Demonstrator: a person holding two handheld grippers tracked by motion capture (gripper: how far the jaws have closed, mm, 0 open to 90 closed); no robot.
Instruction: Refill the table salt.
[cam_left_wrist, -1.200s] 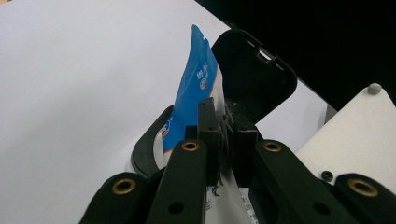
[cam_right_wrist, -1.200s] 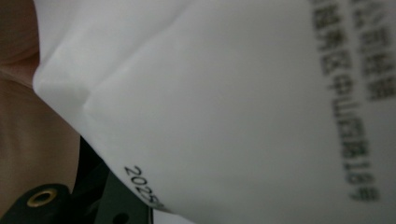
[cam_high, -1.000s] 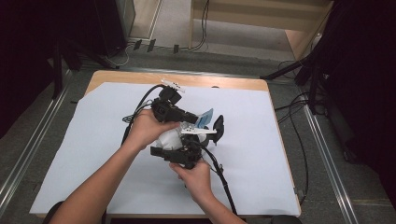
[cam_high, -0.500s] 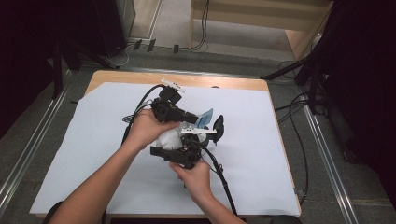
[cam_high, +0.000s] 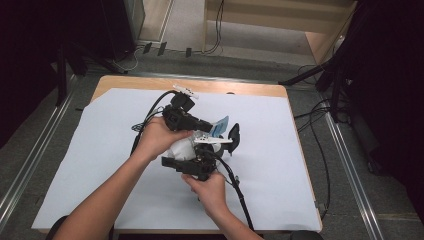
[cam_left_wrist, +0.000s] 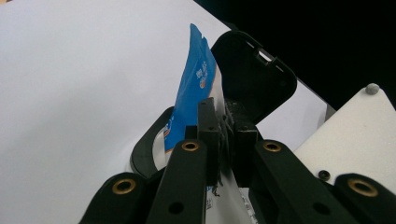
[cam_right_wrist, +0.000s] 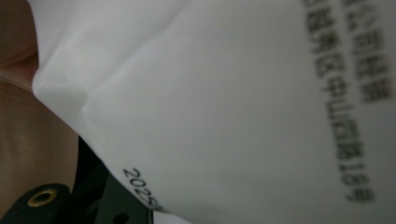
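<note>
From the high view, both hands meet mid-table (cam_high: 75, 150), the left tongs (cam_high: 200, 123) and right tongs (cam_high: 200, 165) working a white and blue pouch (cam_high: 220, 126) beside a black hinged case (cam_high: 233, 136).

In the left gripper view, the left tongs (cam_left_wrist: 219, 128) are clamped tight on the pouch's (cam_left_wrist: 194, 88) edge, the open case (cam_left_wrist: 254, 79) just behind.

In the right gripper view, printed white film (cam_right_wrist: 243, 107) crowds the lens; the jaws probably grip it, half-closed.

The step looks like tearing the pouch open or feeding it into the case; next calls for a steady pull.

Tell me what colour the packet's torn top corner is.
Blue with small white print; the packet shows it best in the left gripper view, pinched between the jaws.
</note>
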